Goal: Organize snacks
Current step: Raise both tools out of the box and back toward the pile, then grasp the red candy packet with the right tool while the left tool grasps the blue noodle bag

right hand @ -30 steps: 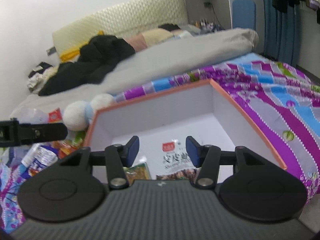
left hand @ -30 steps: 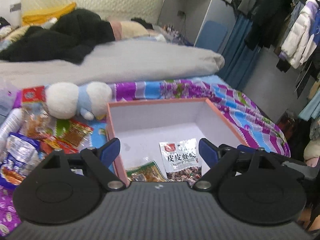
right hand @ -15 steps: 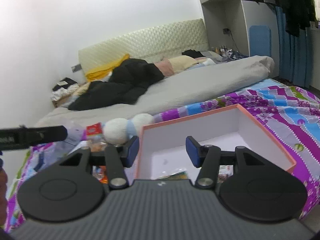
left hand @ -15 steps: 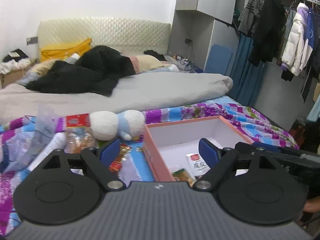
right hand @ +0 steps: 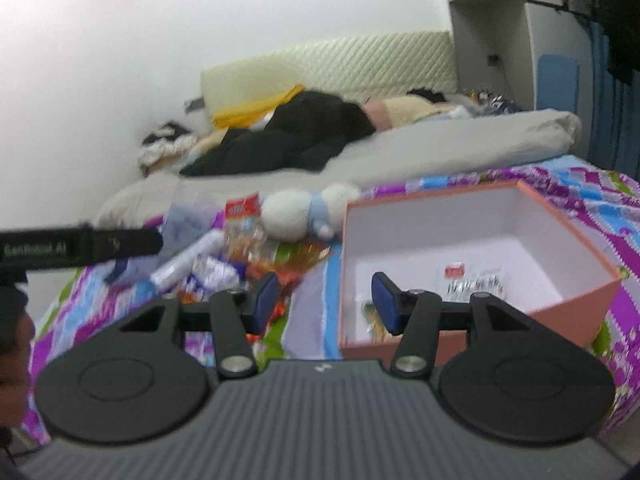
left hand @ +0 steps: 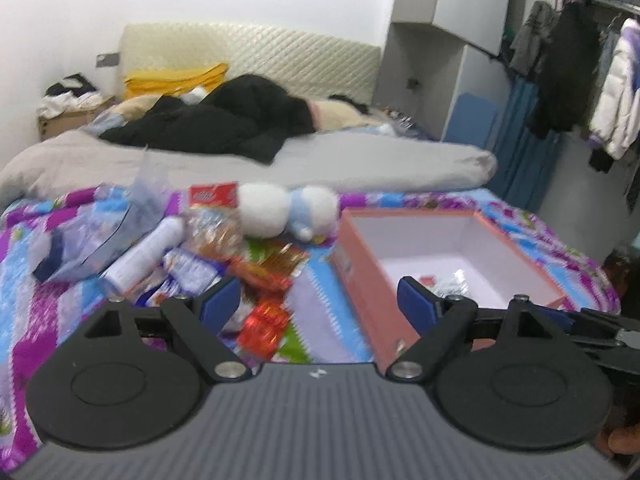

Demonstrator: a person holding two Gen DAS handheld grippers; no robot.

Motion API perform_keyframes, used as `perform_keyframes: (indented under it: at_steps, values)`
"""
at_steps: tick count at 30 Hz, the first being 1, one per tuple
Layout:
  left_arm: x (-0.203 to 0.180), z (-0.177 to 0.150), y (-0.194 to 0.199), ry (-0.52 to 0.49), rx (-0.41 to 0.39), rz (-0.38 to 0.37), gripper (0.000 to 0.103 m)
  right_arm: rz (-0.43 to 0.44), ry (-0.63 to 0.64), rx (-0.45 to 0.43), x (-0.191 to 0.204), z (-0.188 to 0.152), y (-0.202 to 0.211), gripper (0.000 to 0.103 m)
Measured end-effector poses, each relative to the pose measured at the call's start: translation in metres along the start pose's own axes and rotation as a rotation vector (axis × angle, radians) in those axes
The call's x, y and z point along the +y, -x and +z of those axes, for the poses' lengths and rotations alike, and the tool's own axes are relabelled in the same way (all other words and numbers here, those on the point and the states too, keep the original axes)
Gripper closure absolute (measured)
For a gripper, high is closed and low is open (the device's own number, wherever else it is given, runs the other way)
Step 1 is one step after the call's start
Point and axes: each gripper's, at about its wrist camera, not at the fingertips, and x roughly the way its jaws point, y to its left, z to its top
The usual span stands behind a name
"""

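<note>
A pink box (left hand: 360,256) with a white inside sits on the patterned bedspread; it also shows in the right wrist view (right hand: 576,300). A silver snack packet (right hand: 476,280) lies in it, with another packet (right hand: 372,314) near the front wall. A pile of loose snack packets (left hand: 256,272) lies left of the box, also seen in the right wrist view (right hand: 240,260). My left gripper (left hand: 320,300) is open and empty, held back above the bed between pile and box. My right gripper (right hand: 325,300) is open and empty over the box's left wall.
A white and blue plush toy (left hand: 288,212) lies behind the pile. A white bottle (left hand: 148,248) and a clear plastic bag (left hand: 100,232) lie at the left. A grey duvet (left hand: 320,164) and black clothes (left hand: 224,124) cover the bed behind. Coats (left hand: 580,80) hang at right.
Both grippers have pulled back and up from over the box and swung left. The snack pile is now in front of them. Both stay open and empty.
</note>
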Motion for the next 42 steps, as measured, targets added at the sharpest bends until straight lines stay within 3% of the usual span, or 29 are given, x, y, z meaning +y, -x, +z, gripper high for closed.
perform_keyframes:
  at_steps: [13,16,25,34,36,37,42]
  values:
    - [0.028,-0.059,-0.004,0.098,0.090,0.050,0.015,0.059,0.056,0.126,0.039,-0.067,-0.005,0.049]
    - [0.032,-0.067,-0.009,0.101,0.111,0.059,0.015,0.062,0.050,0.153,0.042,-0.078,-0.007,0.044]
    - [0.052,-0.070,-0.027,0.114,0.118,0.097,0.015,0.063,0.083,0.153,0.051,-0.080,-0.024,0.044]
    - [0.101,-0.066,-0.056,0.180,0.123,0.170,0.015,0.095,0.124,0.168,0.063,-0.074,-0.060,0.044]
    - [0.114,-0.067,-0.065,0.204,0.135,0.180,0.015,0.101,0.131,0.184,0.067,-0.072,-0.070,0.029]
    - [0.120,-0.068,-0.068,0.215,0.138,0.185,0.015,0.103,0.132,0.191,0.069,-0.072,-0.076,0.013]
    - [0.146,-0.070,-0.092,0.272,0.156,0.194,0.015,0.129,0.143,0.205,0.079,-0.068,-0.101,0.014]
